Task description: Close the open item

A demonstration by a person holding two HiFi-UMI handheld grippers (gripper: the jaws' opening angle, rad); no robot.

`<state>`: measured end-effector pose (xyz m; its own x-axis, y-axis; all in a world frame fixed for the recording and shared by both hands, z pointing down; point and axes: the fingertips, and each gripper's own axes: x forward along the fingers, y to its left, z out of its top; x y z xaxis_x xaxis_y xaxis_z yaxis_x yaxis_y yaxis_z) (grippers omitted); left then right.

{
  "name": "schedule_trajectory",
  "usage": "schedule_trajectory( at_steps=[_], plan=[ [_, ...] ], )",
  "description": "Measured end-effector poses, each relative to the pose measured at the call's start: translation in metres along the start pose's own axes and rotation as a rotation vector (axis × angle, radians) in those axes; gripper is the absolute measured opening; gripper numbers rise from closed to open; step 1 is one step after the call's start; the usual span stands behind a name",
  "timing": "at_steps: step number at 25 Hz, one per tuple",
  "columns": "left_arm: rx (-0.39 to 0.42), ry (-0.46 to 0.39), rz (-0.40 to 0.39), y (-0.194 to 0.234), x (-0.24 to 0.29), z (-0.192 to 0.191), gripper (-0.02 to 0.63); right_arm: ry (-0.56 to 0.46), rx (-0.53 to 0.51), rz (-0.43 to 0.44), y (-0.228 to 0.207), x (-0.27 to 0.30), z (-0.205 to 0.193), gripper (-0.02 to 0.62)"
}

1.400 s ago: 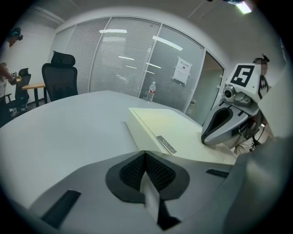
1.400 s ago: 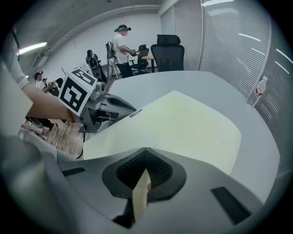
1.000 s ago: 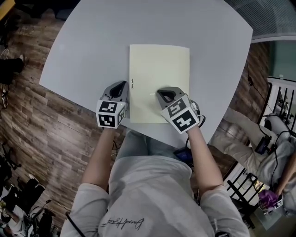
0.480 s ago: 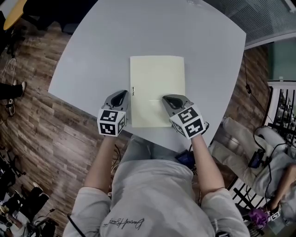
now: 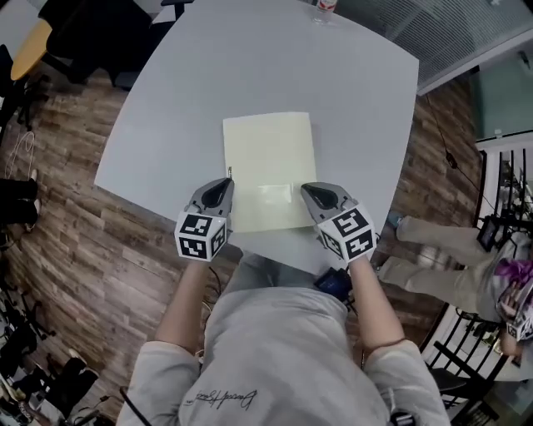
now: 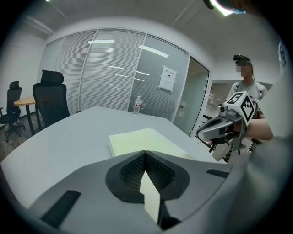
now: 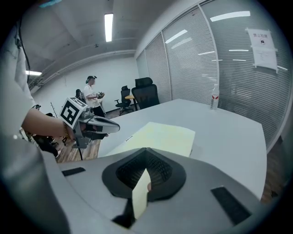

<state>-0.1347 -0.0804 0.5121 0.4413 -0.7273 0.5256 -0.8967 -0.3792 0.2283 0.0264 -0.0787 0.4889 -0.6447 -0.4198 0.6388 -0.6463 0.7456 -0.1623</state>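
**Folder lies shut, both grippers empty at its near edge**

Head view: The pale yellow folder (image 5: 268, 166) lies flat on the grey tabletop (image 5: 250, 58), cover down, with no page or flap standing up. By that look the closing is already done. The left gripper (image 5: 220, 191) sits just beside the folder's near left corner. The right gripper (image 5: 315, 195) is at its near right corner, with its tip over the edge. One at each corner suits pressing a wide cover flat, or letting go of it evenly. This view does not show whether either tip touches the folder. A bottle (image 5: 326, 5) stands well beyond the folder's far edge.

Left gripper view: The jaws meet in a narrow point with nothing between them, so this gripper holds nothing. The folder lies just ahead of the jaws and lower. The right gripper hangs off to the folder's right, raised clear of the tabletop. That position looks like a hover, not a press.

Right gripper view: These jaws are also drawn together and empty. The folder stretches ahead and to the left, with its cover flush. The left gripper floats beyond the folder's far side, also lifted. Neither gripper needs a grasp here, since a shut folder stays shut under its own weight.
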Motion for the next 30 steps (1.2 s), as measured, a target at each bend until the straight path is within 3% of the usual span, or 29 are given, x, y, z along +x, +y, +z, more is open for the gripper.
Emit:
schedule_trajectory(
  at_steps=[11, 20, 30],
  plan=[
    [0.085, -0.055, -0.136, -0.078, -0.025, 0.038, 0.009, -0.144, 0.108, -0.039, 0.001, -0.066, 0.003, 0.014],
    [0.115, -0.109, -0.213, -0.137, -0.044, 0.059, 0.009, -0.23, 0.088, -0.038, 0.019, -0.104, 0.018, 0.014],
    [0.133, -0.158, -0.152, -0.14, -0.05, 0.071, 0.009, -0.276, 0.083, -0.017, 0.034, -0.106, 0.031, 0.014]
  ],
)
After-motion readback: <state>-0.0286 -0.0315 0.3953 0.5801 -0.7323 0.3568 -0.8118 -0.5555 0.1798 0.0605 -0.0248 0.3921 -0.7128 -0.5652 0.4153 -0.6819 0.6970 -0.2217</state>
